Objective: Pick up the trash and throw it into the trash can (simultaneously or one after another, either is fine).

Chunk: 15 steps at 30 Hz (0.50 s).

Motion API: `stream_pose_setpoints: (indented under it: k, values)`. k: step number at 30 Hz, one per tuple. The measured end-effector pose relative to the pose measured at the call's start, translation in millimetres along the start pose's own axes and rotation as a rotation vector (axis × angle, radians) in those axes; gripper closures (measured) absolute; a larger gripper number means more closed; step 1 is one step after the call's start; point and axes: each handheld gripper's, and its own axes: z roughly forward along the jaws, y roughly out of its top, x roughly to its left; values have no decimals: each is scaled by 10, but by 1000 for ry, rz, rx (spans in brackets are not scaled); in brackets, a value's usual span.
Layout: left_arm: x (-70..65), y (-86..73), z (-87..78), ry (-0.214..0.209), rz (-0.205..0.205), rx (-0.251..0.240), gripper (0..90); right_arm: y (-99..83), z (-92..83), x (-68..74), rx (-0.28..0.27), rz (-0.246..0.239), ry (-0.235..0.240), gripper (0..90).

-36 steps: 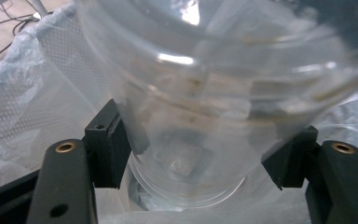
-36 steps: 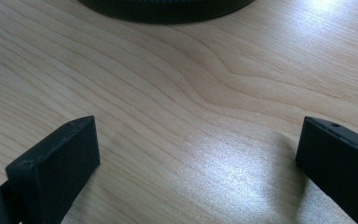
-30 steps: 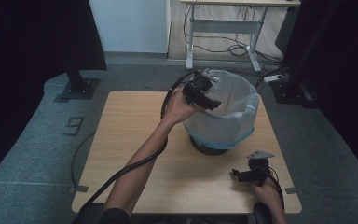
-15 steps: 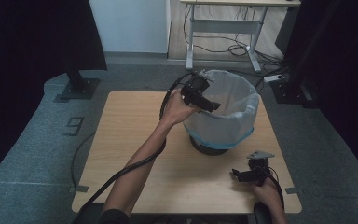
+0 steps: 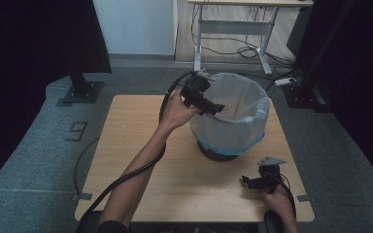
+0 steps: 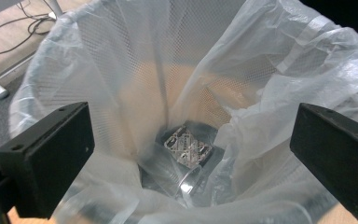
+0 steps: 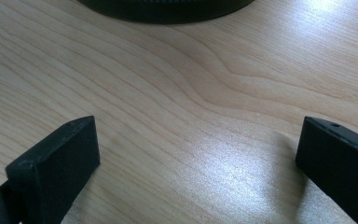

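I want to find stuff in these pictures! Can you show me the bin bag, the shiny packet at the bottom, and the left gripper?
bin bag [image 5: 233, 127], high view, on its outer folded-over side.
shiny packet [image 6: 188, 148], left gripper view, on its middle.
left gripper [image 5: 215, 108], high view, between its fingertips.

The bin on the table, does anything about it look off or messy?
Nothing is spilled or damaged. The bin stands upright, though its liner bag sits crumpled and uneven over the rim. A small silvery packet lies at the bottom, below the open left gripper.
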Motion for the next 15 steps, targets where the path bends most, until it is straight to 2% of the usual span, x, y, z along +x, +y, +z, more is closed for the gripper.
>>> stream_pose_setpoints:
  k: [10, 15]
  values:
    - [107, -135, -224, 21, -4, -32, 0, 0, 0, 0, 0, 0, 0, 0]
    - [159, -225, -326, 20, -27, -62, 0, 0, 0, 0, 0, 0, 0, 0]
